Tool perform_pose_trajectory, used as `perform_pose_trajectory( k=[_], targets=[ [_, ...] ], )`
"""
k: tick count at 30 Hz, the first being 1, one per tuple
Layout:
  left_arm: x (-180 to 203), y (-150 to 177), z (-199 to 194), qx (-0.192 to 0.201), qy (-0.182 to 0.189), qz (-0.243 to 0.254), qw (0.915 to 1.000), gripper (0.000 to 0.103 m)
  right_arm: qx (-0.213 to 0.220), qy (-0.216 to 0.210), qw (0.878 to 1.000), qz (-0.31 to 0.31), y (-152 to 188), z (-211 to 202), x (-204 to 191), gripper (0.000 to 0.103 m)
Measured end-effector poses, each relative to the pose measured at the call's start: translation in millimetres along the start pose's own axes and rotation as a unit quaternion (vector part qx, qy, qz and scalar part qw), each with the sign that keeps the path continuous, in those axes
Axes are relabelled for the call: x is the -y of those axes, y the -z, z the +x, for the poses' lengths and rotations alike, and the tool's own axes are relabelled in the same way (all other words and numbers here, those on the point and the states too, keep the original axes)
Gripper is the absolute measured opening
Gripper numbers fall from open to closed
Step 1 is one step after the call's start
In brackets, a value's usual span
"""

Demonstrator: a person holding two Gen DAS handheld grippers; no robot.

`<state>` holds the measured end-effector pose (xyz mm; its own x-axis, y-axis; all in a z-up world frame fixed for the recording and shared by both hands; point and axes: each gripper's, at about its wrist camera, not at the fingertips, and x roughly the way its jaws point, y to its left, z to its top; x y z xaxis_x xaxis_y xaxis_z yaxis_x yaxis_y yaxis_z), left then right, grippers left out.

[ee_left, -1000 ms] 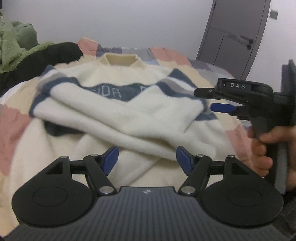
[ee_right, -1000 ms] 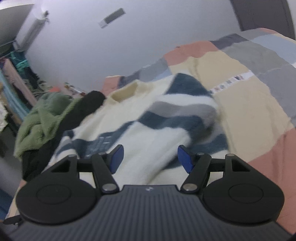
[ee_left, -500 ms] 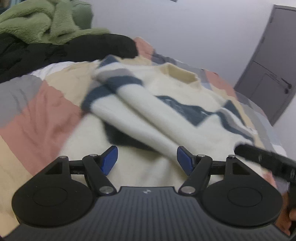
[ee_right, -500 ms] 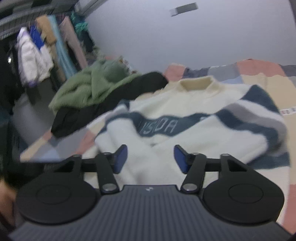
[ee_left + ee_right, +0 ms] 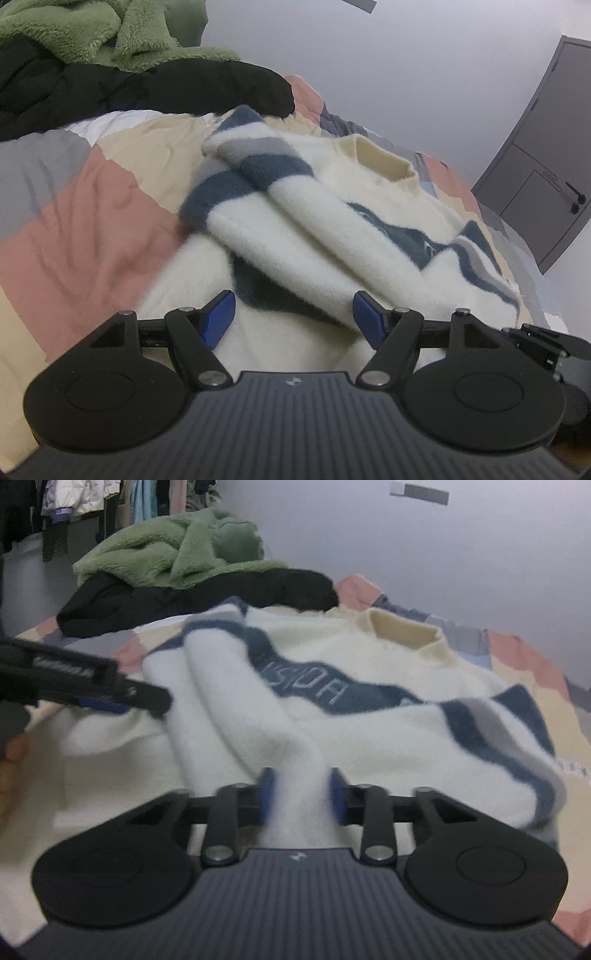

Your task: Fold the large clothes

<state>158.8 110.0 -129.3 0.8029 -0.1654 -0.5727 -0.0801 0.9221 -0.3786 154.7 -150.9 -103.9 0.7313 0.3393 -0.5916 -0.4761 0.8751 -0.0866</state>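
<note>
A cream sweater [image 5: 373,206] with navy and grey stripes and a beige collar lies on the bed, both sleeves folded across its chest; it also shows in the right wrist view [image 5: 369,716]. My left gripper [image 5: 293,317] is open and empty over the sweater's lower left part, just short of the left sleeve [image 5: 288,221]. My right gripper [image 5: 301,794] has closed on the end of a cream sleeve [image 5: 255,716] lying down the middle. The left gripper also shows at the left edge of the right wrist view [image 5: 99,698].
The sweater rests on a patchwork quilt [image 5: 81,221] of pink, beige and grey. A black garment [image 5: 199,594] and a green fleece [image 5: 173,554] are piled at the bed's far left. Hanging clothes [image 5: 74,502] stand beyond. A grey door [image 5: 535,173] is at the right.
My right gripper swung left and down to the middle of the sweater and closed on the sleeve end. My left gripper moved to the sweater's left side and stays open.
</note>
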Motion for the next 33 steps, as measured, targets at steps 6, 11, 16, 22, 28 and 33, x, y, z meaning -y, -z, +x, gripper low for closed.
perform_pose_trajectory(
  k=[6,11,16,22,28,33],
  targets=[
    [-3.6,-2.9,-4.6,0.005,0.008,-0.012,0.9999,0.075,0.022,0.0,0.996,0.091,-18.1,2.4,38.4,0.019],
    [-5.8,-4.9,-7.3,0.012,0.011,-0.017,0.9997,0.074,0.037,0.017,0.985,0.168,-27.7,17.6,78.7,0.018],
    [-7.2,-5.8,-5.7,0.009,0.007,-0.009,0.9999,0.074,0.007,0.049,0.976,0.212,-13.9,50.8,111.3,0.018],
    [-13.7,-9.3,-18.8,0.016,0.007,-0.018,0.9997,0.074,0.006,0.03,0.968,0.248,-4.6,50.7,119.4,0.024],
    [-31.1,-12.6,-56.8,0.036,-0.021,-0.039,0.9984,0.074,0.013,0.039,0.954,0.298,2.9,2.0,124.9,0.052],
    [-45.3,-7.7,-80.2,0.026,-0.034,-0.071,0.9965,0.074,0.011,0.082,0.943,0.323,11.8,-49.2,129.3,0.082]
  ],
)
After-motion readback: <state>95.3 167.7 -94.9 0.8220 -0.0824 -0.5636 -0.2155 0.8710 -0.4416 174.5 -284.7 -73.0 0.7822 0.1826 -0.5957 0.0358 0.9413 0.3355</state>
